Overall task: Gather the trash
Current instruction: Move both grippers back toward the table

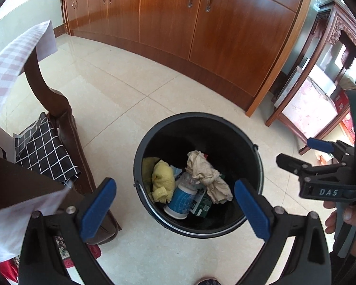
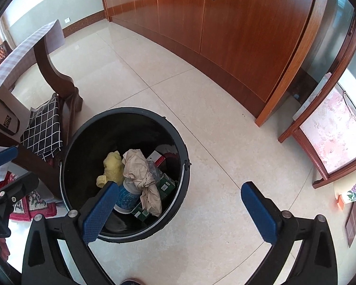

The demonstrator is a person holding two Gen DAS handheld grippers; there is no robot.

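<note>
Both claws, left (image 1: 175, 210) and right (image 2: 180, 211), gape empty above a round black bucket (image 1: 256, 166) (crumpled rags inside).

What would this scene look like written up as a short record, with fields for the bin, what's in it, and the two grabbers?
bin: black bucket on the tiled floor
contents: yellow cloth, beige rag, white and blue cup, green carton
left gripper: open, empty, above the bucket
right gripper: open, empty, over the bucket's edge
surroundings: wooden cabinets, checked tablecloth on the left
</note>
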